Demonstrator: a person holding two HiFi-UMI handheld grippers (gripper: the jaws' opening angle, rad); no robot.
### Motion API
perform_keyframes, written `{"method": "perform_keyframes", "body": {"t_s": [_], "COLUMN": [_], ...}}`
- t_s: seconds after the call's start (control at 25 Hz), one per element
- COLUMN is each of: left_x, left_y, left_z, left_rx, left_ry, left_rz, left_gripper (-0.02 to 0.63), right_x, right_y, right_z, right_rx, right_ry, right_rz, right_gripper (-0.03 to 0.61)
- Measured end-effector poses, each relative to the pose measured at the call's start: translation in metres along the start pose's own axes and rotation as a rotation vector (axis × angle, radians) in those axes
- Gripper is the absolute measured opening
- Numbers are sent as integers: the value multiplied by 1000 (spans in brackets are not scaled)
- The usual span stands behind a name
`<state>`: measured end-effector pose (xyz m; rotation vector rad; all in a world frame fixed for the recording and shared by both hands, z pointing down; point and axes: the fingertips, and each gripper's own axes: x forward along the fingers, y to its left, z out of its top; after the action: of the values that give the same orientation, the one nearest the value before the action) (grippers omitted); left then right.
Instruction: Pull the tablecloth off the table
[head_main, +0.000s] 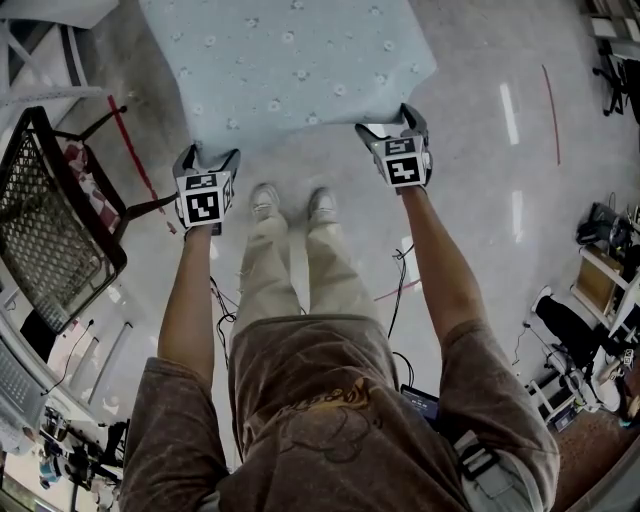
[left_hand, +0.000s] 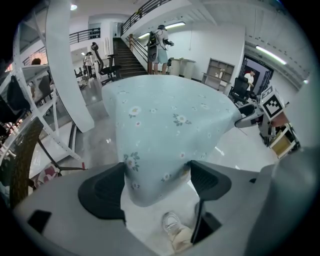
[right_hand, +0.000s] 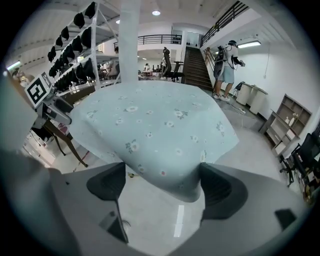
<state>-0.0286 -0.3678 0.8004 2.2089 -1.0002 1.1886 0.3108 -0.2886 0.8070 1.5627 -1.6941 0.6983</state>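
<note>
A pale blue flowered tablecloth (head_main: 290, 60) covers the table ahead of me and hangs over its near edge. My left gripper (head_main: 208, 155) is at the cloth's near left corner. In the left gripper view that hanging corner (left_hand: 165, 120) drops between the wide-apart jaws of the left gripper (left_hand: 157, 185), which is open. My right gripper (head_main: 393, 125) is at the near right corner. In the right gripper view the cloth (right_hand: 155, 125) sags between the spread jaws of the right gripper (right_hand: 162, 185), which is also open. The table itself is hidden under the cloth.
A black mesh chair (head_main: 50, 220) stands close on my left, and my shoes (head_main: 265, 200) are just short of the table. Cables and gear (head_main: 600, 290) lie on the floor to the right. A white pillar (left_hand: 65, 65) rises beyond the table, and people stand by the stairs (left_hand: 160, 42).
</note>
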Motion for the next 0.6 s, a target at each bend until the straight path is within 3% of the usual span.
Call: {"method": "perform_keyframes", "body": {"t_s": [0.4,0.6], "left_x": [5,13], "left_y": [-1,-1], "left_z": [3,4], "left_rx": [-15,-21], "left_ry": [15,40], "left_rz": [9,17], "left_gripper": [380,292], "right_x": [-1,2], "right_y": [-6,-5], "right_z": [5,6], "right_rx": [-2,-7], "right_ry": [18,20], "right_rz": [-41,-54], "right_gripper": [367,314]}}
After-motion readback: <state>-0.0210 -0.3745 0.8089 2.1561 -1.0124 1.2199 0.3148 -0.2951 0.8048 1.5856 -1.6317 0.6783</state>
